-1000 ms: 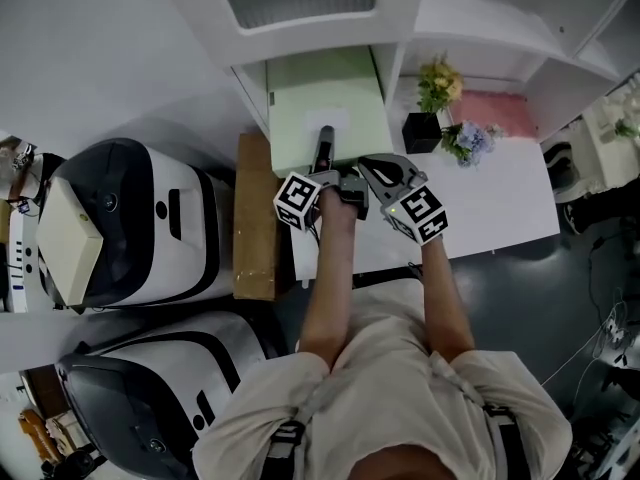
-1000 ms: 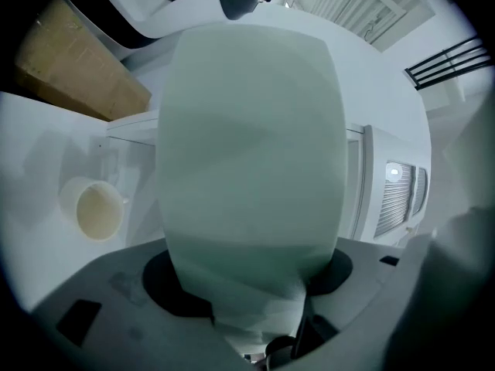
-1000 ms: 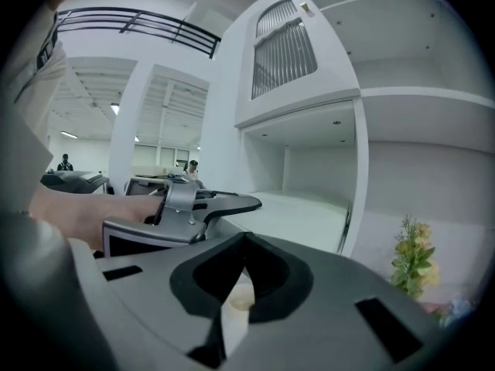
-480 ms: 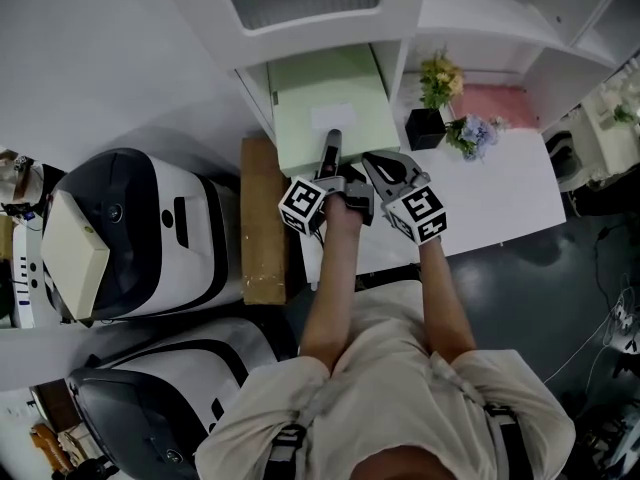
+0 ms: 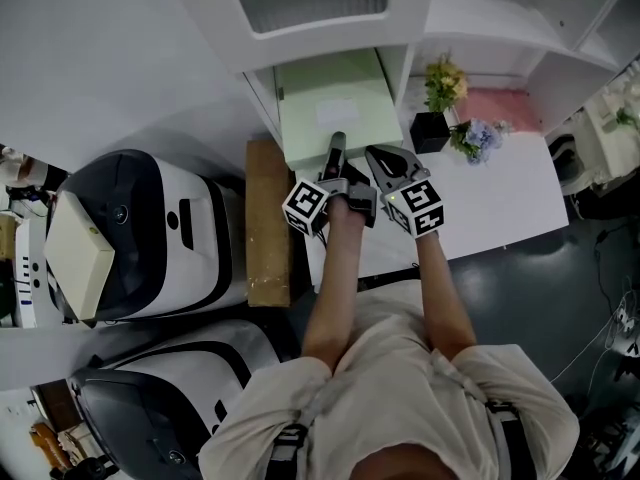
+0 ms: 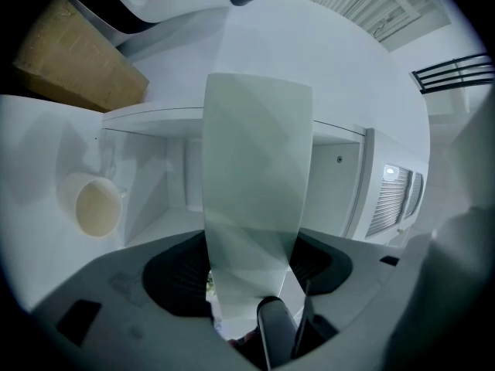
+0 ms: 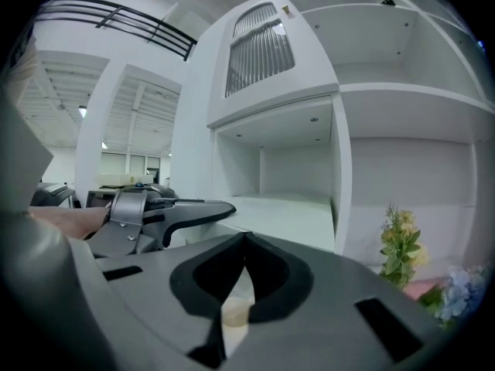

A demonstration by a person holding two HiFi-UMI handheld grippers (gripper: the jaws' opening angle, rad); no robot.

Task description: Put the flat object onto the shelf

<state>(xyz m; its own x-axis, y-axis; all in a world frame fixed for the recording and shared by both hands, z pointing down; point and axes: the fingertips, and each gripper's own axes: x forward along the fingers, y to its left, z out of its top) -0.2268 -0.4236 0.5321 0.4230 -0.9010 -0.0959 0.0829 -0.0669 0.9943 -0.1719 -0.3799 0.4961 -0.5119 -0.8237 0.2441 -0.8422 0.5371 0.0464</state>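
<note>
One pale green flat rectangular board [image 5: 335, 93], two grippers. The left gripper [image 5: 336, 153] has its jaws clamped on the board's near edge, and the left gripper view shows the board running straight out from between them. The board lies flat in the low open compartment of the white shelf unit [image 5: 420, 13], far end under the shelf above. The right gripper [image 7: 244, 242] is just beside the left one over the white tabletop [image 5: 500, 193], jaws closed together with nothing between them.

Two flower bunches on the tabletop: one yellow in a black pot [image 5: 431, 132], one blue [image 5: 474, 138]. One brown cardboard box [image 5: 267, 223] stands left of the tabletop. Two white-and-black machines [image 5: 160, 233] are further left, with one cream flat box [image 5: 75, 253] on the upper one.
</note>
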